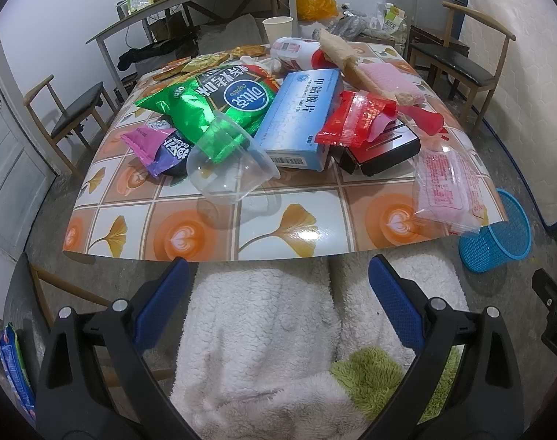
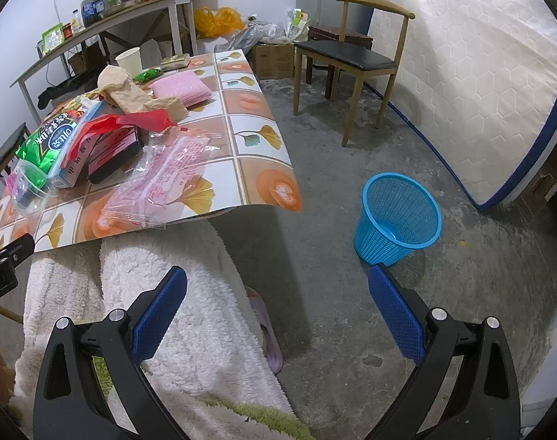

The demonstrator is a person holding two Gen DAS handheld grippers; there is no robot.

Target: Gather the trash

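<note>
Trash is piled on the patterned table: a green chip bag, a clear plastic cup on its side, a blue medicine box, a red wrapper, a black box, a purple packet and a pink clear bag at the front right edge. A blue mesh waste basket stands empty on the floor right of the table. My left gripper is open and empty, in front of the table edge. My right gripper is open and empty, above the floor, short of the basket.
A white paper cup and pink sponge cloth sit at the table's far side. Wooden chairs stand left and right. A mattress leans on the right wall. White fleece-clad legs fill the foreground. A cluttered side table stands behind.
</note>
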